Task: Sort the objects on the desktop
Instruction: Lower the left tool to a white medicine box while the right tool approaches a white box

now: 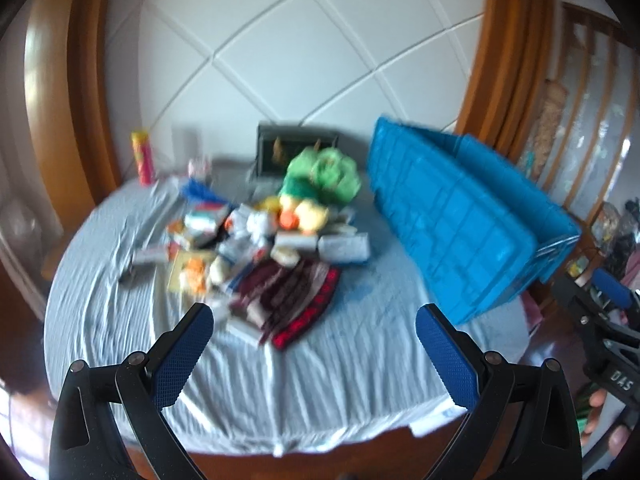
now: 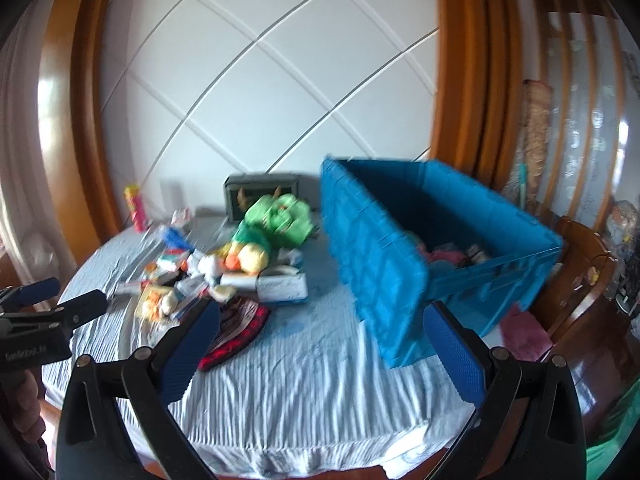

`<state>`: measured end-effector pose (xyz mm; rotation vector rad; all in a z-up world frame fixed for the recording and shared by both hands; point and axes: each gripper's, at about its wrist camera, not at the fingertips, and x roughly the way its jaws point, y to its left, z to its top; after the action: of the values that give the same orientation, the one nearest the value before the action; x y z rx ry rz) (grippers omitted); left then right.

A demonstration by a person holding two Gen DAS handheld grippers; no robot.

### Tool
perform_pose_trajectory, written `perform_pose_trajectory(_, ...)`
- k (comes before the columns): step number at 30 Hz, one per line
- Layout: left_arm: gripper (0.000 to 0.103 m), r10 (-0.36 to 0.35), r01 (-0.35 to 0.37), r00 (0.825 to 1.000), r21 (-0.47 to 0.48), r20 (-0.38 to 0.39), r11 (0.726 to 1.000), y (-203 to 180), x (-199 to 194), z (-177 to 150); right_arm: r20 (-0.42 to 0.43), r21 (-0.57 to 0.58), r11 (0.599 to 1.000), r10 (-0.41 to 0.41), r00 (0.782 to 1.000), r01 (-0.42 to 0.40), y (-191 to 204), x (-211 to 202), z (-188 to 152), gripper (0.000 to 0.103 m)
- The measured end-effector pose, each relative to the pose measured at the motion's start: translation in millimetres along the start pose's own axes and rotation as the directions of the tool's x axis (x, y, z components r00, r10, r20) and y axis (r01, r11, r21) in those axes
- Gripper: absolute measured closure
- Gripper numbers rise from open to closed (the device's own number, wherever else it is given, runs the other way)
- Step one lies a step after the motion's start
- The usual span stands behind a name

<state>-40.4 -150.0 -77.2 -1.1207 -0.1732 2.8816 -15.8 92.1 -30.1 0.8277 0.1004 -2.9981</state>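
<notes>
Left gripper (image 1: 314,340) is held with jaws wide apart and empty, low over the near edge of the counter (image 1: 280,392), which is covered by a wrinkled pale-blue cloth. Going left to right: a red-and-yellow can (image 1: 143,156) is seen far left at the back, then a blurred pile of small boxes and packets (image 1: 256,236), a dark striped cloth with red trim (image 1: 292,300) at its near edge, a green-and-yellow plush toy (image 1: 320,184) behind, and a blue crate (image 2: 400,256) on the right, apparently tilted, with a few things already inside. Right gripper (image 2: 320,344) is likewise spread apart, holding nothing. Sorting is judged barely begun. A single item at the pile's near edge is best approached low and squarely, jaws closed only once one piece is isolated, then carried into the crate.
</notes>
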Motion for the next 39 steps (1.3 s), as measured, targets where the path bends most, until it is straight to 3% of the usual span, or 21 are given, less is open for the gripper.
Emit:
perform_pose_trajectory(3,0.001,0.068,-0.069,0.996,-0.008,-0.063,0.998,20.5,30.9,-4.4,-0.044,-0.029,0.998,0.048,0.998,-0.050,21.2,32.5,0.4,0.000)
perform_pose_trajectory(6,0.001,0.079,-0.086,0.987,-0.047,-0.141,0.995,45.1,69.0,-11.0,-0.093,-0.054,0.994,0.094,0.991,-0.099,41.9,72.5,-1.0,0.000)
perform_pose_trajectory(10,0.001,0.141,-0.164,0.961,-0.078,-0.239,0.983,80.7,128.1,-15.8,-0.176,-0.063,0.984,0.156,0.972,-0.169,65.1,136.1,-6.5,0.000)
perform_pose_trajectory(14,0.001,0.178,-0.230,0.919,-0.112,-0.351,0.967,117.7,194.0,-17.0,-0.291,-0.062,0.969,0.211,0.933,-0.238,89.3,218.1,-16.1,0.000)
perform_pose_trajectory(16,0.001,0.227,-0.297,0.882,-0.112,-0.413,0.948,138.3,230.9,-20.2,-0.348,-0.041,0.964,0.231,0.909,-0.261,96.1,261.4,-22.6,0.000)
perform_pose_trajectory(18,0.001,0.257,-0.340,0.856,-0.114,-0.448,0.933,156.0,259.4,-25.3,-0.392,-0.030,0.960,0.245,0.887,-0.279,101.5,293.2,-29.2,0.000)
perform_pose_trajectory(21,0.001,0.262,-0.359,0.832,-0.114,-0.489,0.926,173.9,291.7,-33.5,-0.468,-0.028,0.960,0.233,0.852,-0.277,114.8,342.4,-45.0,0.000)
perform_pose_trajectory(25,0.001,0.227,-0.338,0.826,-0.130,-0.515,0.932,183.9,324.8,-35.1,-0.545,-0.046,0.947,0.243,0.802,-0.318,138.6,374.9,-66.4,0.000)
perform_pose_trajectory(30,0.001,0.220,-0.266,0.822,-0.013,-0.526,0.964,171.7,354.6,-42.9,-0.587,-0.055,0.955,0.206,0.783,-0.292,155.7,395.0,-84.9,0.000)
perform_pose_trajectory(36,0.000,0.140,-0.132,0.858,0.052,-0.494,0.990,174.1,349.0,-52.9,-0.607,-0.001,0.970,0.192,0.771,-0.242,164.7,398.7,-102.8,0.000)
perform_pose_trajectory(39,0.001,0.100,-0.073,0.866,0.075,-0.490,0.995,175.3,342.7,-58.6,-0.603,0.035,0.968,0.217,0.768,-0.247,178.9,390.4,-110.7,0.000)
